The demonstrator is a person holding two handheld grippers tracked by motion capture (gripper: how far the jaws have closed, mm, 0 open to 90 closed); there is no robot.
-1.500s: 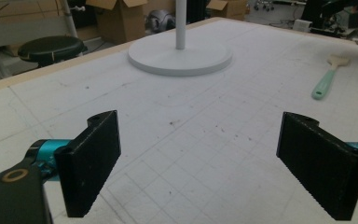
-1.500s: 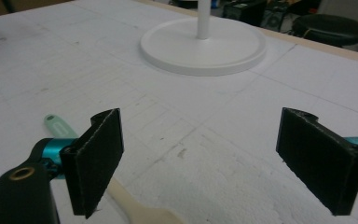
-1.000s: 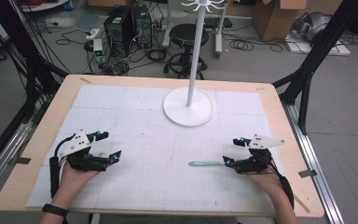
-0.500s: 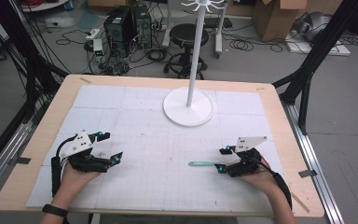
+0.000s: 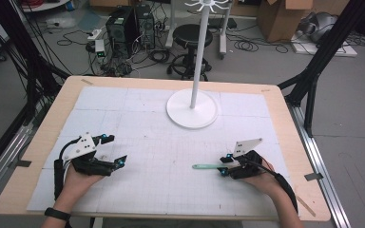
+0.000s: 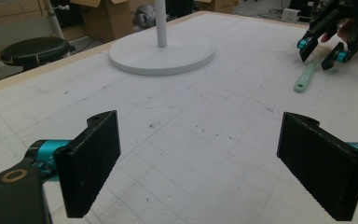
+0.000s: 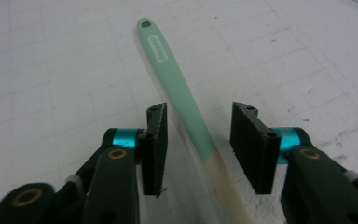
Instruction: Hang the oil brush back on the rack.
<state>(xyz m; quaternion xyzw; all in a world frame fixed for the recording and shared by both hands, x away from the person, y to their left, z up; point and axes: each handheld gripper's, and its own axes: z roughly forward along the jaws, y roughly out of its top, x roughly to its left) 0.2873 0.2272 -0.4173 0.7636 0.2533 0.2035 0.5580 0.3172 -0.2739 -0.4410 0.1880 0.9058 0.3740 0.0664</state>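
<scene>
- A slim mint-green plastic handle with a cream-coloured end (image 7: 186,107) lies flat on the white gridded mat (image 5: 147,137), running lengthwise between the jaws of the right gripper (image 7: 198,149).
- Those jaws have just been closing around the handle; a gap shows on each side, so the pads do not press it.
- The left gripper (image 6: 200,158) rests well apart from it, jaws spread wide with nothing between them.
- Beyond both grippers stands a white round-based pole stand (image 5: 192,108).
</scene>
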